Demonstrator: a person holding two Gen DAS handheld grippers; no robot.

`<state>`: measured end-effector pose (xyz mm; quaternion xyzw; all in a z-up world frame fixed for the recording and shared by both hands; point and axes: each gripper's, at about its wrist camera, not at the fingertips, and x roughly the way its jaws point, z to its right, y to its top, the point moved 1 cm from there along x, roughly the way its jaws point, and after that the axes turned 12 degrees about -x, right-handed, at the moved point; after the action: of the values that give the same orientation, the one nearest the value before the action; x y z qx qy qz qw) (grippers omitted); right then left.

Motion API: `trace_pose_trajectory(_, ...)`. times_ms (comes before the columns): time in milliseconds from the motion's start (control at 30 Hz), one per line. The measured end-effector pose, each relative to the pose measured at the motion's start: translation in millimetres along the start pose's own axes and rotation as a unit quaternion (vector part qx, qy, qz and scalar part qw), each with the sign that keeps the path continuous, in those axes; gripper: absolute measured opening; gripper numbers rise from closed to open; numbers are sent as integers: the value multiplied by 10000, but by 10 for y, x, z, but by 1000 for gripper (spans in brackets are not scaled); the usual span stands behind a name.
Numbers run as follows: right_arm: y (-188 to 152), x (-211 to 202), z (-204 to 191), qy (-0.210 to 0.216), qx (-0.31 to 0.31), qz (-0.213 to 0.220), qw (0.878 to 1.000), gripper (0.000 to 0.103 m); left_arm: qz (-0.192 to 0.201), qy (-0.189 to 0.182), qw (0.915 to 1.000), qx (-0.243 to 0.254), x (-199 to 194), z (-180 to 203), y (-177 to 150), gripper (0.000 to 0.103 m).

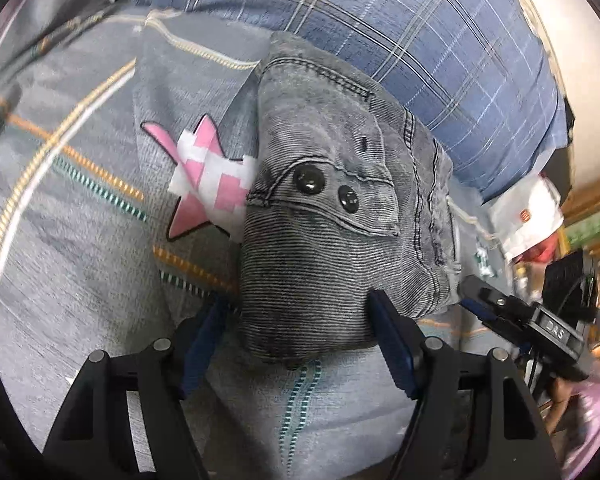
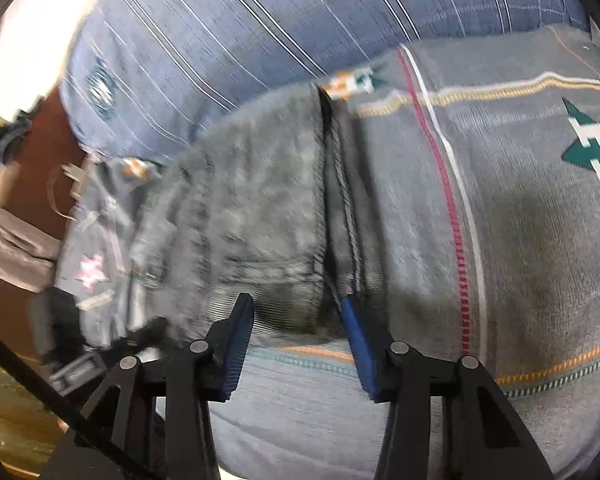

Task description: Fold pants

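Note:
The grey denim pants (image 1: 332, 216) lie folded into a compact bundle on a grey patterned bedspread (image 1: 80, 240), two black buttons on top. My left gripper (image 1: 296, 308) is open, its blue-padded fingers on either side of the bundle's near end. In the right wrist view the pants (image 2: 256, 220) show blurred, with a dark folded edge running up the middle. My right gripper (image 2: 296, 312) is open at the bundle's near edge, its fingers straddling the fold. The right gripper also shows at the right of the left wrist view (image 1: 500, 308).
A blue plaid pillow (image 1: 400, 40) lies just behind the pants. A pink star patch (image 1: 196, 176) is on the bedspread to their left. A white bag (image 1: 528, 216) and clutter sit off the bed's right side. The bedspread (image 2: 520, 240) extends to the right.

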<state>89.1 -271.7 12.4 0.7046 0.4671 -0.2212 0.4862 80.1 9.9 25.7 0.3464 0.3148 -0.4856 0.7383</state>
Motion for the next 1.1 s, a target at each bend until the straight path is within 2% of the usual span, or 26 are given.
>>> trace_pose_trajectory(67, -2, 12, 40, 81, 80, -5, 9999, 46, 63, 149, 9998, 153, 29, 47, -1, 72)
trace_pose_trajectory(133, 1, 9, 46, -72, 25, 1, 10000, 32, 132, 239, 9993, 257, 40, 73, -13, 72)
trace_pose_trajectory(200, 0, -15, 12, -345, -145, 31, 9993, 6, 231, 369, 9982, 403, 54, 119, -23, 72)
trace_pose_trajectory(233, 9, -70, -13, -317, -229, 112, 9992, 1, 311, 460, 9972, 505, 52, 151, -40, 71)
trace_pose_trajectory(267, 22, -155, -60, -298, -321, 242, 9987, 1, 410, 534, 9957, 641, 29, 193, -66, 64)
trace_pose_trajectory(300, 35, -278, -136, -373, -477, 401, 9974, 1, 502, 586, 9936, 827, 22, 271, -96, 61)
trace_pose_trajectory(367, 36, -385, -204, -521, -620, 477, 9956, 1, 722, 843, 9868, 1182, 28, 374, -152, 61)
trace_pose_trajectory(433, 9, -240, -157, -672, -611, 186, 9957, 1, 882, 1005, 9810, 1405, 68, 425, -192, 61)
trace_pose_trajectory(500, -29, -25, -26, -739, -398, -155, 9964, 1, 939, 1026, 9793, 1467, 79, 427, -206, 61)
trace_pose_trajectory(567, -16, -117, 61, -514, -151, 62, 9985, 3, 922, 1011, 9797, 1466, 96, 438, -185, 64)
trace_pose_trajectory(633, 14, -336, 94, -159, -10, 569, 9983, 30, 829, 847, 9847, 1275, 73, 375, -164, 64)
trace_pose_trajectory(667, 14, -379, 91, -66, -9, 667, 9977, 69, 737, 722, 9884, 1113, 72, 332, -133, 64)
trace_pose_trajectory(700, 13, -417, 77, 6, -31, 770, 9970, 76, 663, 638, 9908, 997, 67, 291, -125, 65)
trace_pose_trajectory(733, 16, -414, 66, 31, -66, 745, 9972, 65, 587, 560, 9930, 863, 69, 258, -107, 66)
trace_pose_trajectory(833, -21, -236, 63, 349, 15, 399, 9986, 43, 470, 406, 9959, 660, 81, 210, -82, 67)
trace_pose_trajectory(900, -55, -154, 55, 442, 74, 241, 9987, 40, 479, 405, 9958, 662, 77, 213, -92, 67)
trace_pose_trajectory(1100, -72, -3, 96, 485, 290, 119, 9983, 39, 520, 468, 9950, 715, 69, 246, -119, 67)
